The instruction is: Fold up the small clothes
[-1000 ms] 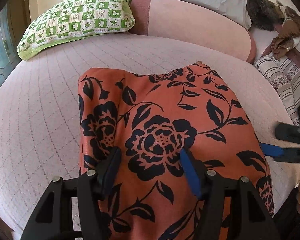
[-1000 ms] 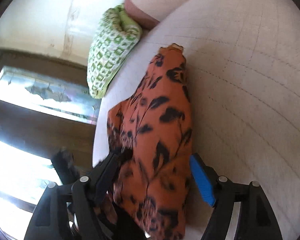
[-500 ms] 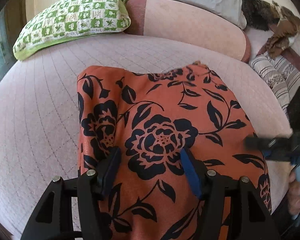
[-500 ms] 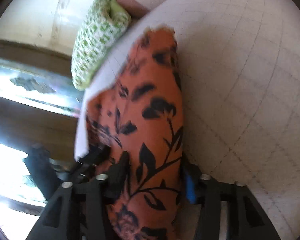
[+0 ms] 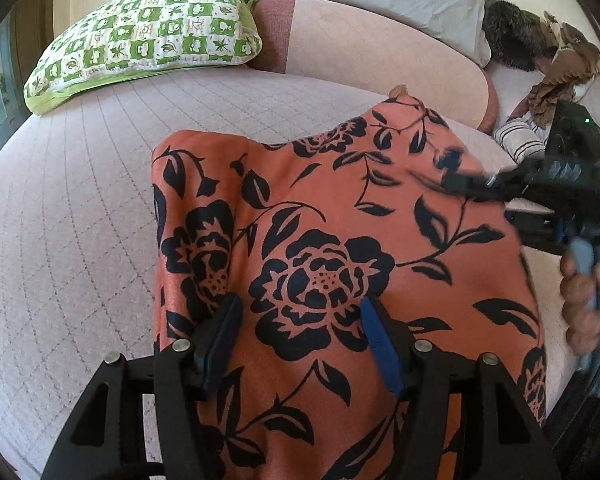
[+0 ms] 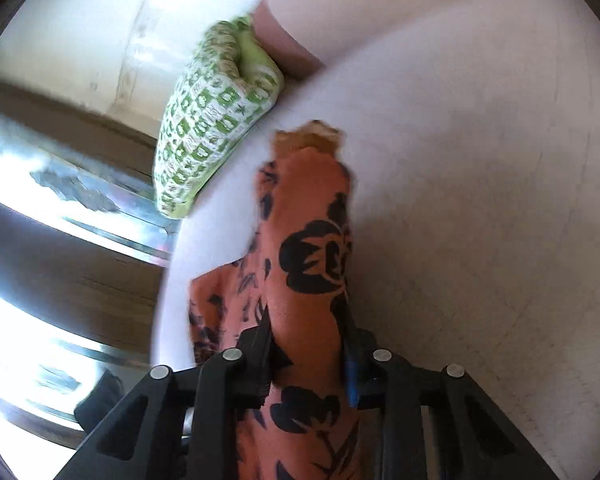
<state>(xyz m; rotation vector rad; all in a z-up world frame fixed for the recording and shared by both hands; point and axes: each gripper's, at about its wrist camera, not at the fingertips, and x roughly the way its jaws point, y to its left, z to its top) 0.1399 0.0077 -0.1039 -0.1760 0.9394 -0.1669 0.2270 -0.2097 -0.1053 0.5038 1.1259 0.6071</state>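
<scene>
While my right gripper (image 6: 306, 354) is pinching the soft, limp orange floral garment (image 5: 332, 248) at its edge, my left gripper (image 5: 300, 336) jaws are straddling it, grip unclear.

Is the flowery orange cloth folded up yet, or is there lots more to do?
Not yet. The orange floral cloth lies spread on the pink bed. The right gripper pinches its edge and the left gripper straddles it. No finished fold shows, so the folding is left.

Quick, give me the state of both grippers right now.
Left gripper: jaws apart, the orange floral garment lies between its fingers, not pinched.
Right gripper: shut on the orange floral garment, a fold squeezed between its fingers.
</scene>
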